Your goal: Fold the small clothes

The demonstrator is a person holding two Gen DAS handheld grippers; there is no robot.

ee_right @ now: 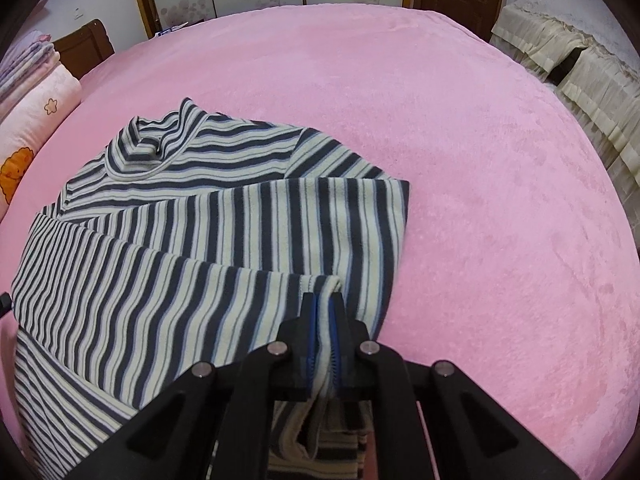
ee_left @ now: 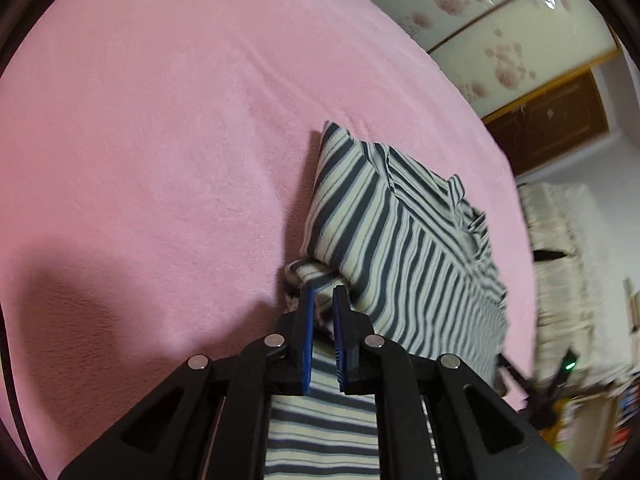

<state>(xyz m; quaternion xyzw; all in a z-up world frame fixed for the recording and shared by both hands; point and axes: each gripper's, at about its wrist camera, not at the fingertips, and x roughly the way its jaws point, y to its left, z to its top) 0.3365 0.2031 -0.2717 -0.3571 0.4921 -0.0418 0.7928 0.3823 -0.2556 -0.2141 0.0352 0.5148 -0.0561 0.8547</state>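
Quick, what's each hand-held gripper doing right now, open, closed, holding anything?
Left hand-held gripper: nearly closed on a fold of the striped shirt.
Right hand-held gripper: closed on the striped shirt's edge.

striped top's (ee_right: 192,216) lower hem cut off by the right wrist view's bottom edge, its near part hidden under the left gripper (ee_left: 323,292), right side of the left wrist view motion-blurred, shelf clutter (ee_left: 600,408) there unreadable

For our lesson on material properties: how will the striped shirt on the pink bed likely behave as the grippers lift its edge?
The striped shirt will probably drape limply, since it already sags in folds. The pinched hem bunches between the right gripper pads, suggesting soft, light knit unlikely to slip.
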